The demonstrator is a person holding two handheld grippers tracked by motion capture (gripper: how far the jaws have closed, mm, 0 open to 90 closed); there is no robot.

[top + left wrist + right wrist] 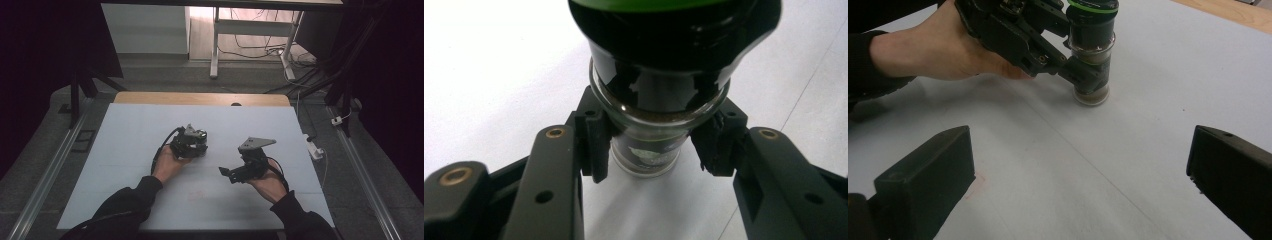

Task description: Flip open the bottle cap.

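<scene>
A small glass grinder jar (1091, 55) with a black cap, a green ring on top and brown contents stands upright on the white table cover (130, 140). My left gripper (656, 147) is shut on its glass body just below the cap, one pad on each side. In the high view the left gripper (196, 143) sits at the table's middle, held in a hand. My right gripper (1078, 150) is open and holds nothing, with its jaws wide apart and pointing at the jar from a short distance. The high view has the right gripper (229, 173) to the right of the left one.
A faint red mark (197, 196) lies on the cover near the front. The table's wooden back edge (200, 98) runs behind. A white power strip (314, 147) and cables hang off the right side. Desk legs (215, 45) stand on the floor beyond.
</scene>
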